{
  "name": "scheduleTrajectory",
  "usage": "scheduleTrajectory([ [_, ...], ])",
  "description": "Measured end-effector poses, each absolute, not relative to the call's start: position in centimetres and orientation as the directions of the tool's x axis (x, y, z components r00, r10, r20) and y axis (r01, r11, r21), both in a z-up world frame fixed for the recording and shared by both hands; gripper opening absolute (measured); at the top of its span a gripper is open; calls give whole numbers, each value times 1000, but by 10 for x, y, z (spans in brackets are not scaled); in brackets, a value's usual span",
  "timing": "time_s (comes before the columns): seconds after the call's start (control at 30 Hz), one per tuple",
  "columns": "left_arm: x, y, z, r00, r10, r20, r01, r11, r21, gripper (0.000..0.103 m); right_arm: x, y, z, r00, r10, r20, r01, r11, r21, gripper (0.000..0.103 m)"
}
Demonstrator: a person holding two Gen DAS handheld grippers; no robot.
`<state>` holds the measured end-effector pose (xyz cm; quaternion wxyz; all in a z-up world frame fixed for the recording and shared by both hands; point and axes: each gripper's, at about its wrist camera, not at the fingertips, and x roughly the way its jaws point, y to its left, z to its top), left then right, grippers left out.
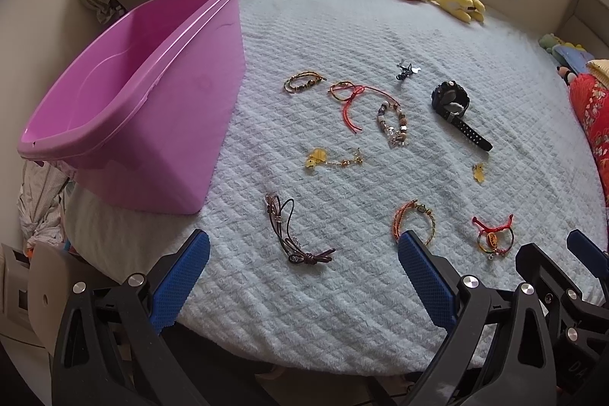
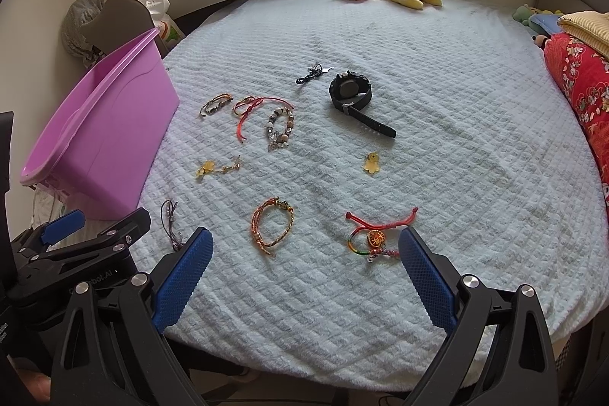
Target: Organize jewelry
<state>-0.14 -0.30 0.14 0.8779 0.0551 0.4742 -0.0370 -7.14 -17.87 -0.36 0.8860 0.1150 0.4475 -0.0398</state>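
Hovering low over the near edge of the bed (image 2: pixel 456 101), both pairs of tongs are spread wide and hold nothing. The jewelry lies scattered on the pale quilted blanket; the purple tub (image 1: pixel 125 94) stands at about ten o'clock and looks empty. Nearest the right tongs (image 2: pixel 304 269) is the red cord bracelet (image 2: pixel 375 234), at one o'clock, touching the right pad in that view, its cord running crosswise from nine to three. The left tongs (image 1: pixel 304 273) have the dark leather cord (image 1: pixel 293 234) straight ahead at twelve, long axis roughly along their reach, and sit nearer the tub. Either pick looks a short reach.
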Motion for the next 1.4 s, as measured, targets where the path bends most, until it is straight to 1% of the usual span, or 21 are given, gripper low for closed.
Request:
scheduleTrajectory([
  [1.4,-3,-3,1,552,-14,-834,120,991,63,97,-71,-179,-6,592,47,-804,174,967,185,93],
])
